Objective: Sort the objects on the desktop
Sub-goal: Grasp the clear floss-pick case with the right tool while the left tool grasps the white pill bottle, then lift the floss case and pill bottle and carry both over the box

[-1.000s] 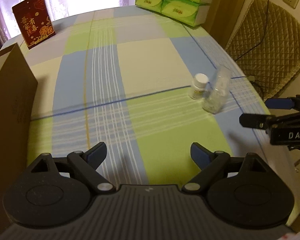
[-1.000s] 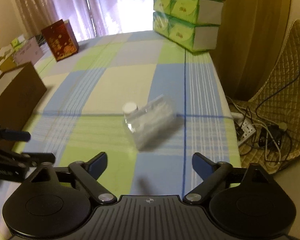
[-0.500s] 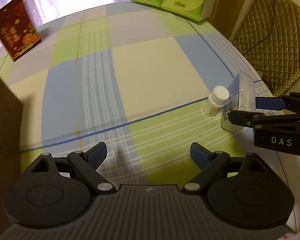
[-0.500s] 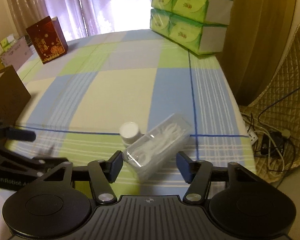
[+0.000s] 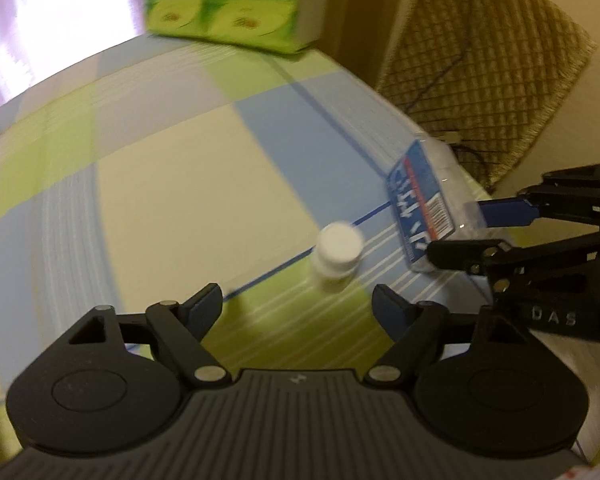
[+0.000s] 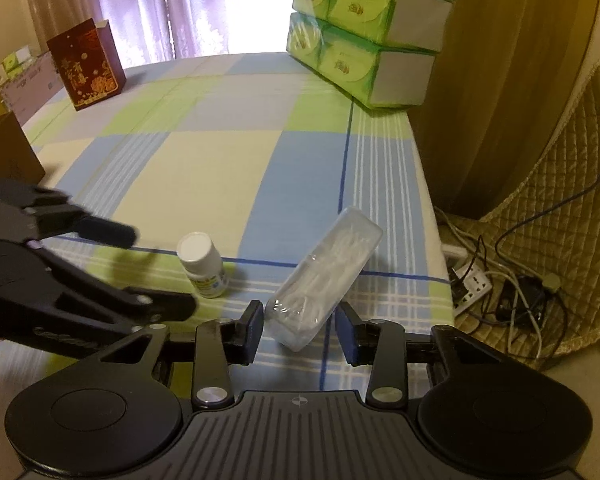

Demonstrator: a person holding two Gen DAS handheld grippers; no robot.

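At lower centre, the right gripper (image 6: 300, 320) pinches a clear plastic box (image 6: 326, 276), tilted; the left gripper (image 5: 298, 306) gapes before a white bottle (image 5: 337, 257).

Left wrist view: low over the bench (image 5: 172, 184), looking forward between its wide jaws, white bottle (image 5: 337, 254) close ahead. Right wrist view: higher, facing the window, clear box (image 6: 324, 280) between its jaws. Shared: bottle, box, tissue packs (image 6: 360, 36), each other's gripper.

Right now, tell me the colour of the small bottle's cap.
White, on the small bottle; clearest in the right wrist view.
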